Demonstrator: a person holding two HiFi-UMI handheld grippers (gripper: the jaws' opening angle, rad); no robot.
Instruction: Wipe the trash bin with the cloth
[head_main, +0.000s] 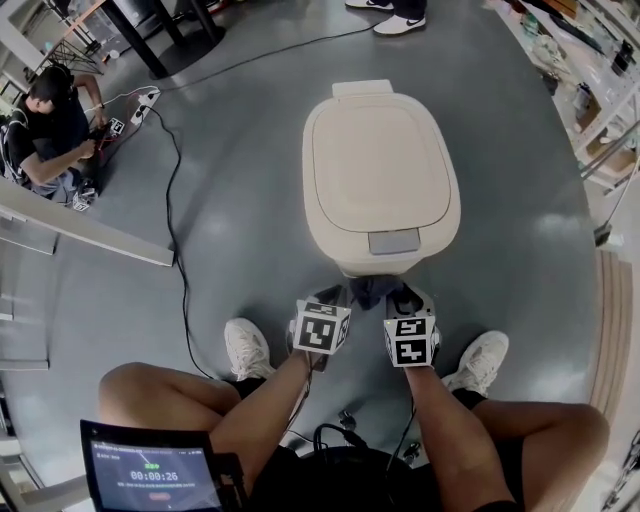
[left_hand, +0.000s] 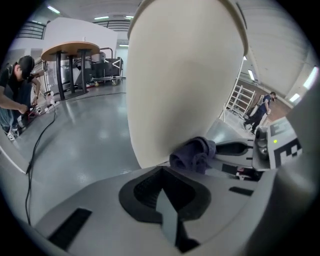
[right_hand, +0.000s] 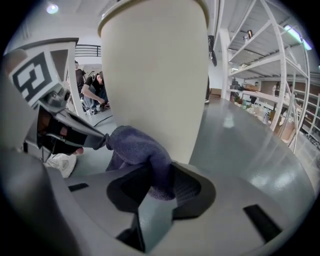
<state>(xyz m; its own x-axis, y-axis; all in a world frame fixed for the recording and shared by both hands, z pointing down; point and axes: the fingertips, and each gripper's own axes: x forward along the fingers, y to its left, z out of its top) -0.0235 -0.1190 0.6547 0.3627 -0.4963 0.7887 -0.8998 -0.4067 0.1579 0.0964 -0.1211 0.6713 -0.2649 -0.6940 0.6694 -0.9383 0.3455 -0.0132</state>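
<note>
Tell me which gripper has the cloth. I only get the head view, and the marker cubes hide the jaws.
Observer: The right gripper is shut on the purple cloth, and a fold of it hangs down between the jaws.
Operator: And the left one?
Observer: The left gripper has its jaws together with nothing between them in its own view. The cloth bunches just past its tips.
Operator: Is the cloth on the bin?
Observer: It looks pressed against the trash bin, low on the front wall and far below the lid.
</note>
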